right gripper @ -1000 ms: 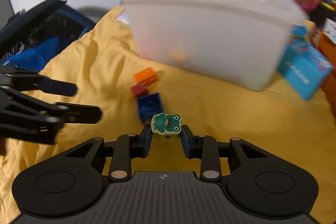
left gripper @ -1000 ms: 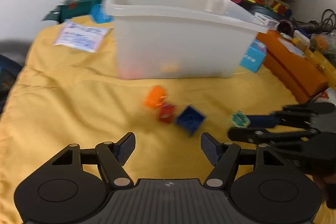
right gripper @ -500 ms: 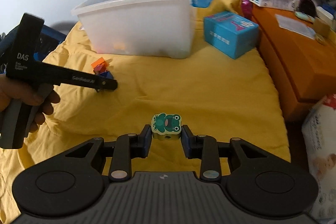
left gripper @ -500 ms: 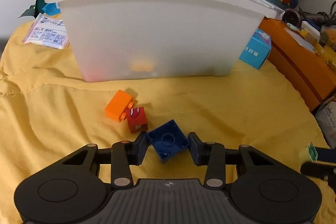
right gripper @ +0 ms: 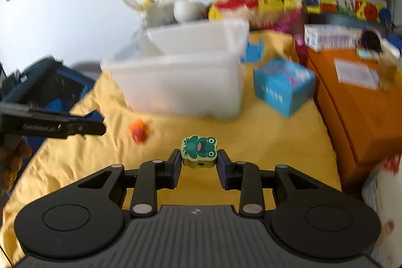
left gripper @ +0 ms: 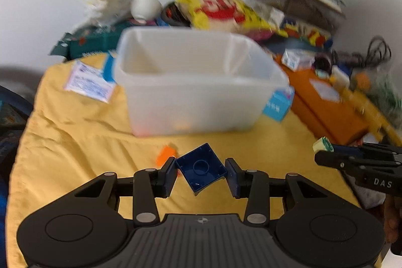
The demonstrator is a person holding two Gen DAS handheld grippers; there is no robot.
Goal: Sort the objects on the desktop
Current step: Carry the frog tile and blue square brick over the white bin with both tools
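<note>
The left jaws are clamped on a dark blue hollow plastic building block (left gripper: 200, 168), gripped corner to corner with its open underside facing the camera; the right jaws are closed on a small green frog-shaped toy block (right gripper: 199, 151). Half a second ago the blue block sat on the yellow cloth-covered desk (left gripper: 75, 142) between the left gripper (left gripper: 200, 173) fingers; now it is lifted clear, and the translucent white plastic bin (left gripper: 198, 82) at the desk's far edge shows its open top. The right gripper (right gripper: 199, 165) also carries its frog above the cloth. An orange block (left gripper: 165, 155) remains near the bin's front wall. Both loads look ready for dropping into the bin.
</note>
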